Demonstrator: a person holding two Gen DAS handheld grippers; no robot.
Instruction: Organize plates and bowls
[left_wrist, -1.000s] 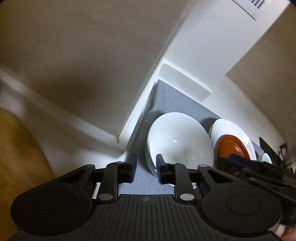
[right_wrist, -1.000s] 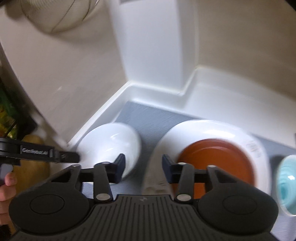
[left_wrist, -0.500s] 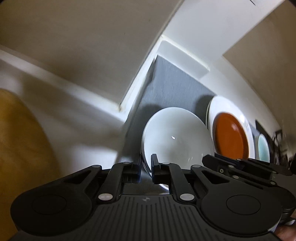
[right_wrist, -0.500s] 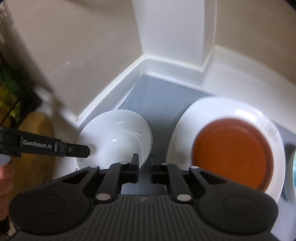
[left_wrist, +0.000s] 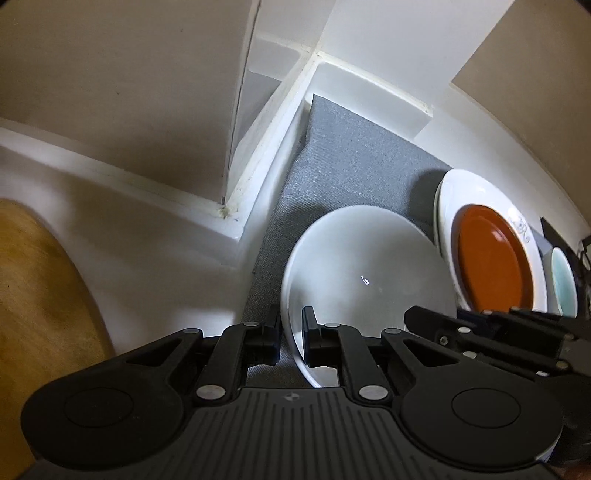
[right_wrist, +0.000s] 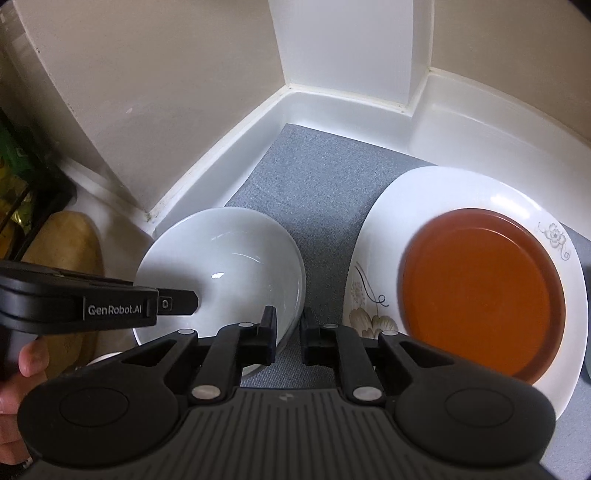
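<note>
The step in hand looks like lifting the white bowl (left_wrist: 365, 280) off the grey mat (left_wrist: 343, 170) with both tongs at once, and doing it well means raising the two sides together so the bowl stays level, keeping both pinches firm on the thin, smooth rim, which I judge could slip, and clearing the large white plate (right_wrist: 476, 192) that lies just to the bowl's right before carrying it anywhere. The left gripper (left_wrist: 290, 334) is pressed together on the bowl's near-left rim, one finger outside the wall and one inside, with the rim showing between them. The right gripper (right_wrist: 287, 332) is pinched on the bowl's near-right rim in the same way, inner finger over the bowl's hollow and outer finger over the mat. Each tool appears in the other's view, coming in across the bowl from the opposite side, so the bowl sits between the two tongs, held at two points on its near edge. Taking the bowl as the landmark: the large plate, with an orange-brown plate (right_wrist: 480, 291) resting on it, lies just right of it; a pale teal dish (left_wrist: 563, 284) lies beyond that plate; a wooden board (left_wrist: 40, 317) lies well off to the bowl's left, off the mat
</note>
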